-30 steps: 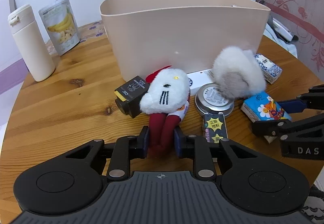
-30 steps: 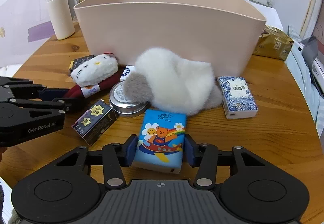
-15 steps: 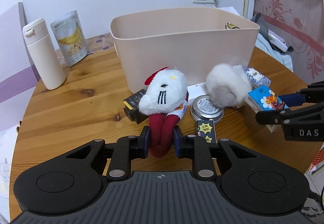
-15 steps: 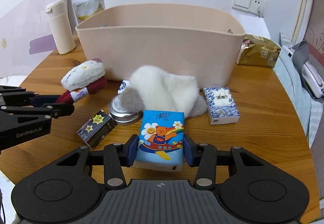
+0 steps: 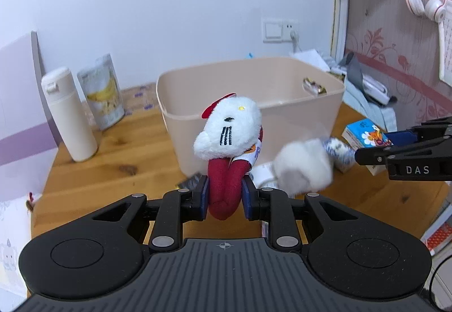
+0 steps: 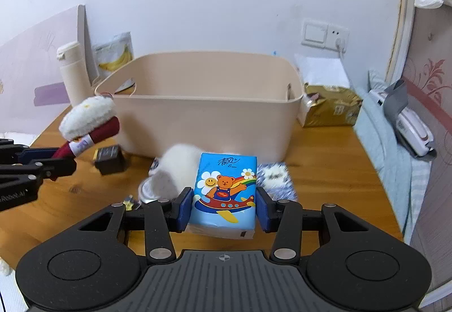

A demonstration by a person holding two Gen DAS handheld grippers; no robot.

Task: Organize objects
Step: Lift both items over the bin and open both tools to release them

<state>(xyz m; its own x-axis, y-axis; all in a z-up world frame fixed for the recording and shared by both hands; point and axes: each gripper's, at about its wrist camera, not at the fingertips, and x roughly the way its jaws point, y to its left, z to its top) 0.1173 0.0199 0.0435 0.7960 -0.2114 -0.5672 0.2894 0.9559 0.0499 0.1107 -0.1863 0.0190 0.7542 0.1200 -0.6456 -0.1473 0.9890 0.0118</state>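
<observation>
My left gripper (image 5: 224, 193) is shut on the red legs of a white plush cat toy (image 5: 228, 128) and holds it in the air in front of the beige bin (image 5: 296, 111). The toy also shows in the right wrist view (image 6: 90, 117). My right gripper (image 6: 223, 207) is shut on a blue tissue pack with a bear print (image 6: 226, 190), lifted above the table. It shows at the right of the left wrist view (image 5: 364, 137). The beige bin (image 6: 203, 114) stands at the table's back.
On the wooden table (image 6: 325, 168) lie a white fluffy item (image 6: 178, 168), a round tin (image 6: 145, 190), a black box (image 6: 108, 159), a blue-white pack (image 6: 275, 179) and a gold bag (image 6: 330, 108). A white bottle (image 5: 69, 114) and banana pouch (image 5: 103, 91) stand at back left.
Both grippers have risen well above the table, each carrying its object: the plush toy left, the tissue pack right. The bin now appears lower and farther.
</observation>
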